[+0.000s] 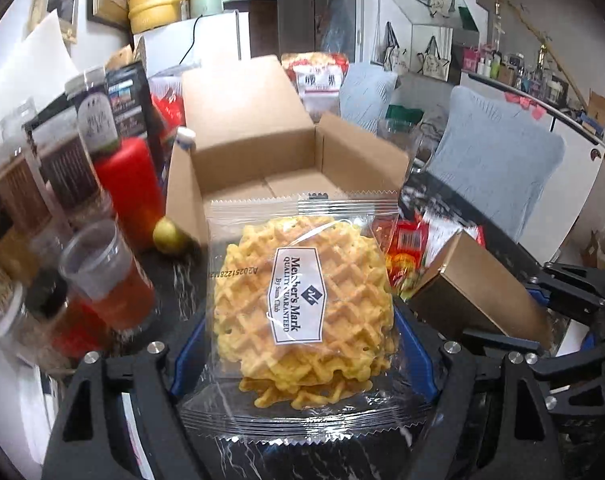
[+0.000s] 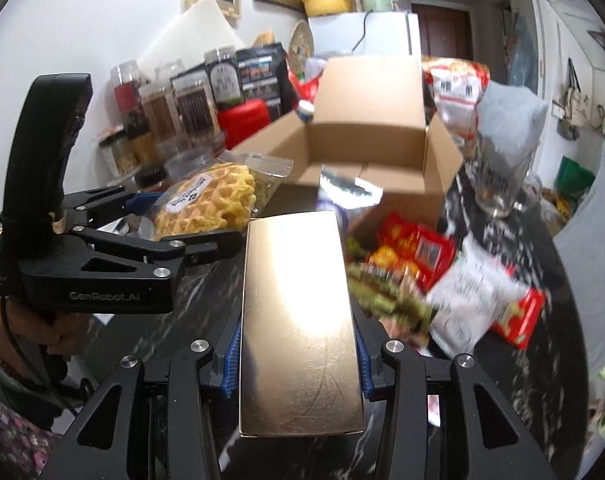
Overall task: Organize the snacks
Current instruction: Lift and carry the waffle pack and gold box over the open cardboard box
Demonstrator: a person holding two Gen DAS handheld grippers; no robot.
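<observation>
Both hands are loaded here. The left gripper (image 1: 302, 344) has its jaws closed in on a clear-wrapped waffle pack (image 1: 302, 304), blue pads pressing the wrapper from either side, the white Member's Mark label facing up. The pack is held in the air in front of the open cardboard box (image 1: 258, 156), just short of its near wall; the box flaps stand open and its brown floor shows bare from this angle.

Over on the other side, the right gripper (image 2: 298, 368) is clamped across a shiny gold box (image 2: 298, 320), jaws snug on its long sides, the box pointing straight out toward the cardboard box (image 2: 366, 128). From the right wrist view the left gripper (image 2: 206, 220) sits just to the left with the waffle pack (image 2: 210, 200) sticking out past its fingers, close beside the gold box.

Loose on the dark marble table (image 2: 514, 364) to the right lies a blurred heap of red and white snack packets (image 2: 454, 280). Along the left, jars (image 2: 190, 100) line up against the wall, with a red container (image 1: 130, 184) and a small yellow-green fruit (image 1: 170, 236) near the box.
</observation>
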